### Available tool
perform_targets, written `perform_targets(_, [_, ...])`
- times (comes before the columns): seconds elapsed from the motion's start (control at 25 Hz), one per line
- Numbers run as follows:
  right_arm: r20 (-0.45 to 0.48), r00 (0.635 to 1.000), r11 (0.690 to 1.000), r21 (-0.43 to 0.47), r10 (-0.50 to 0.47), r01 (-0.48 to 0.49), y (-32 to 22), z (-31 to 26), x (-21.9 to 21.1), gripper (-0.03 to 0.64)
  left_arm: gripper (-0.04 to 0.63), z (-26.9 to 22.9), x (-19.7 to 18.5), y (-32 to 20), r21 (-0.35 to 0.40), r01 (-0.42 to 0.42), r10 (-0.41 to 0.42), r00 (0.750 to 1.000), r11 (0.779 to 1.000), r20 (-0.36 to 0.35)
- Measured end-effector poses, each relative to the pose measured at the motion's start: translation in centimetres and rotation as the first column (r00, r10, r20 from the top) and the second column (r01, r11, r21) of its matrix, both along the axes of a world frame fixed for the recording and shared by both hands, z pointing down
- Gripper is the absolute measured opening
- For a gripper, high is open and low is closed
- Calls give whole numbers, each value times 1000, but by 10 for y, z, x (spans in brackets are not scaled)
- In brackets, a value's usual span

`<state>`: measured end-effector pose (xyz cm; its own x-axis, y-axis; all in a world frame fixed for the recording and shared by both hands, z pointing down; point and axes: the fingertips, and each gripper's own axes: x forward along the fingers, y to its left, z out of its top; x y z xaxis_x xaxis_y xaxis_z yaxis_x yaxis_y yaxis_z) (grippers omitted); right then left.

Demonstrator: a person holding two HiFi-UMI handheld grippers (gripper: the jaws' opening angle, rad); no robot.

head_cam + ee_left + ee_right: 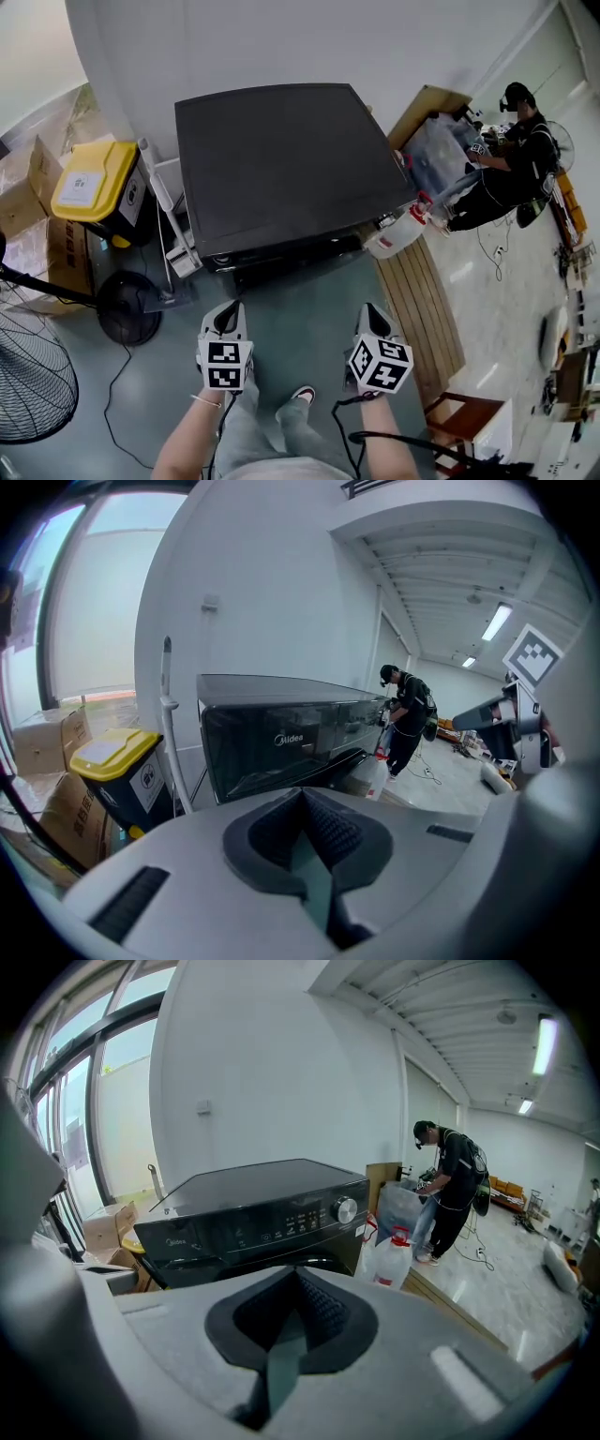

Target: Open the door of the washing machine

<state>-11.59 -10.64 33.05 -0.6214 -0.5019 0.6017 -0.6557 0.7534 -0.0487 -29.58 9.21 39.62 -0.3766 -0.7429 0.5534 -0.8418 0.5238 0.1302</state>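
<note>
Left claw and right claw are both closed, nothing between the pads. Glossy black box-shaped washing machine stands against the white wall, ahead of both claws, untouched.

I count one black flat-topped washing machine at twelve o'clock. There are two grey hand-held grippers with marker cubes: the left gripper at seven o'clock and the right gripper at five. One dark bin with a yellow lid sits at ten o'clock, and I can make out two brown cardboard boxes at nine. One white plastic jug with a red cap and one person in black clothing are at two o'clock. One black wire-guarded floor fan is at eight.
</note>
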Motion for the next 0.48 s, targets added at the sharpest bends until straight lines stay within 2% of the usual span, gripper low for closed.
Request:
perform_targets(0.16, [-25, 999, 999, 14, -32, 32, -1, 19, -6, 5, -3, 25, -2, 2, -1, 26, -26, 1000, 1000, -12])
perform_targets(0.48, [-71, 996, 999, -6, -49, 48, -6, 88, -16, 5, -3, 90, -8, -3, -4, 23, -23, 999, 1000, -36])
